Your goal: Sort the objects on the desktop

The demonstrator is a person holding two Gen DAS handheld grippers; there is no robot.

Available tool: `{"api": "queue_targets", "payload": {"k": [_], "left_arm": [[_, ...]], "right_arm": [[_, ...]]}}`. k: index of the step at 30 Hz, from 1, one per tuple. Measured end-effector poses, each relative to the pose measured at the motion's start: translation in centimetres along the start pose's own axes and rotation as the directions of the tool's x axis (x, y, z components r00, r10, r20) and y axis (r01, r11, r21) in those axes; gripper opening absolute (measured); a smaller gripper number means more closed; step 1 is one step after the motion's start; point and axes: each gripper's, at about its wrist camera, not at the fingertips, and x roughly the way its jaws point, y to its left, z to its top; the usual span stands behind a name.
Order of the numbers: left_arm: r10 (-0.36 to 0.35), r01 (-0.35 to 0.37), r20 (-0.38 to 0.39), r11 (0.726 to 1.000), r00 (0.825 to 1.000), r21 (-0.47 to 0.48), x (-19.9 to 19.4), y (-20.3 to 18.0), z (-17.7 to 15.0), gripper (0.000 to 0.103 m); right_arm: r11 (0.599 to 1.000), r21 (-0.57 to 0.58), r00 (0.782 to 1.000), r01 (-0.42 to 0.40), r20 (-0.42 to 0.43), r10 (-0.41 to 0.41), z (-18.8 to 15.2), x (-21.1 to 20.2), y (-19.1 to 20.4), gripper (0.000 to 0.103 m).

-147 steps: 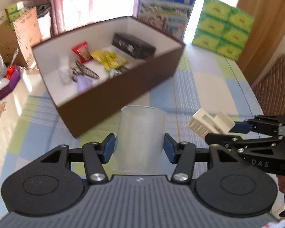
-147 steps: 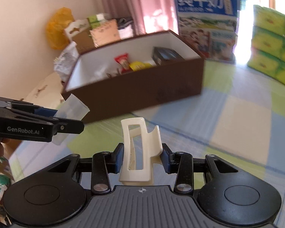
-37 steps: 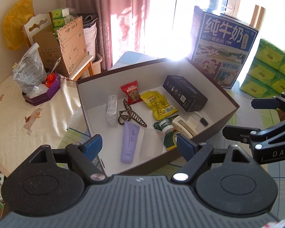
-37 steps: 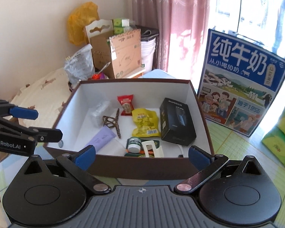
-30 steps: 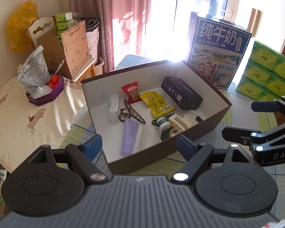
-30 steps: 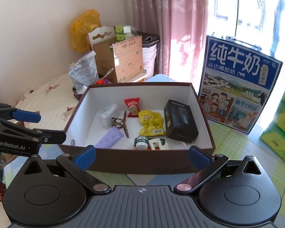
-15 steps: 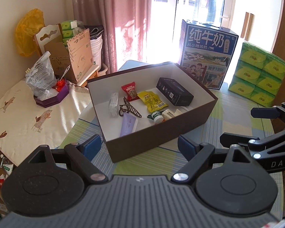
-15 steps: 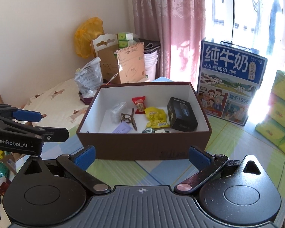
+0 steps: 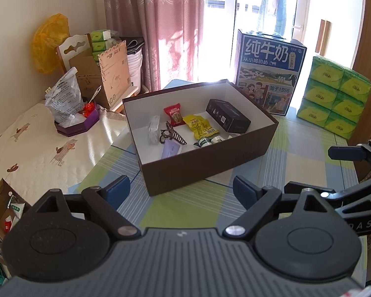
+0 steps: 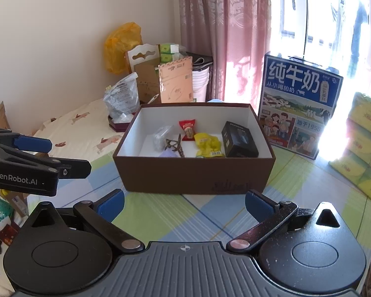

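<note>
A brown cardboard box (image 9: 205,165) with a white inside stands on the checked tablecloth; it also shows in the right wrist view (image 10: 193,175). Inside lie a black box (image 9: 227,118), a yellow packet (image 9: 200,125), a red packet (image 9: 174,114), a brown hair claw (image 9: 172,136), a purple tube (image 9: 171,149), a small green-capped bottle (image 9: 202,142) and a clear item (image 9: 153,128). My left gripper (image 9: 181,193) is open and empty, in front of the box. My right gripper (image 10: 184,205) is open and empty, also in front of the box.
A blue milk carton box (image 9: 269,74) stands behind the brown box. Green tissue packs (image 9: 334,99) are stacked at the right. A purple tray with a plastic bag (image 9: 74,121) sits on the left cloth. Cardboard boxes (image 9: 104,79) stand by the curtain.
Both grippers, which earlier held a clear cup and a white clip, are empty and have drawn back from the box. The box looks smaller and farther.
</note>
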Motion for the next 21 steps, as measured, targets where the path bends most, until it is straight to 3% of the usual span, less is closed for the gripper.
{"api": "queue_targets", "payload": {"k": [21], "left_arm": [[0.025, -0.025, 0.008, 1.0, 1.0, -0.016, -3.9, -1.1, -3.4, 0.093]], "right_arm": [[1.0, 0.001, 1.0, -0.019, 0.007, 0.019, -2.9, -3.0, 1.3, 0.101]]}}
